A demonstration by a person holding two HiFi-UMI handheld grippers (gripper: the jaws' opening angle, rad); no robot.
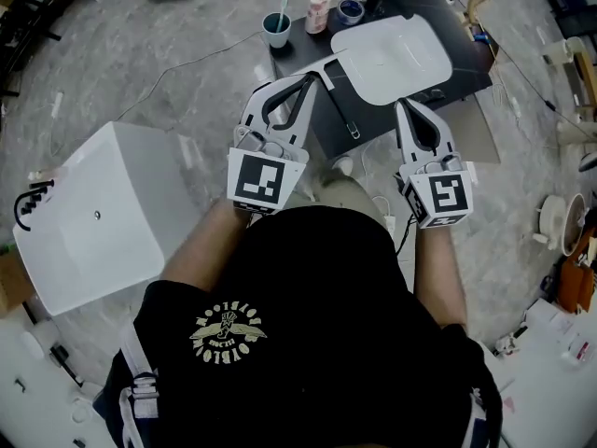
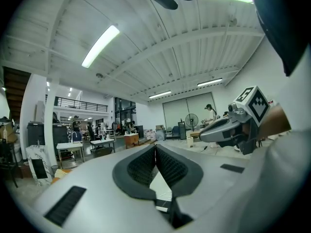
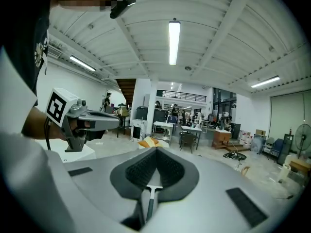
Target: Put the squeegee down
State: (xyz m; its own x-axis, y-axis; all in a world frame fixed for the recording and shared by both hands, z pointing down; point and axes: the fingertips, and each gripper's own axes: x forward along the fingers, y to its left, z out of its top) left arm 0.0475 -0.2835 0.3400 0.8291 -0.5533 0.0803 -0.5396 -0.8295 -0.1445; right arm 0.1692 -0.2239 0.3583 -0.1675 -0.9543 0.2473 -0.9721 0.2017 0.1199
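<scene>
The squeegee [image 1: 345, 110], with a white blade and a dark green handle, lies flat on the black mat [image 1: 466, 63] beside the white tray [image 1: 392, 56]. Neither gripper holds it. My left gripper [image 1: 312, 77] is held level above the mat, its jaws shut with nothing between them. My right gripper [image 1: 403, 108] hovers level to the right, also shut and empty. In the right gripper view the squeegee [image 3: 148, 198] shows far below through the gap behind the closed tips [image 3: 156, 150]. In the left gripper view the pads meet at the tips [image 2: 155, 147].
A teal cup [image 1: 276, 28], a small bottle [image 1: 319, 9] and a blue jar [image 1: 351, 10] stand at the mat's far edge. A large white box [image 1: 93, 213] sits on the floor at left. Cables and clutter lie at right.
</scene>
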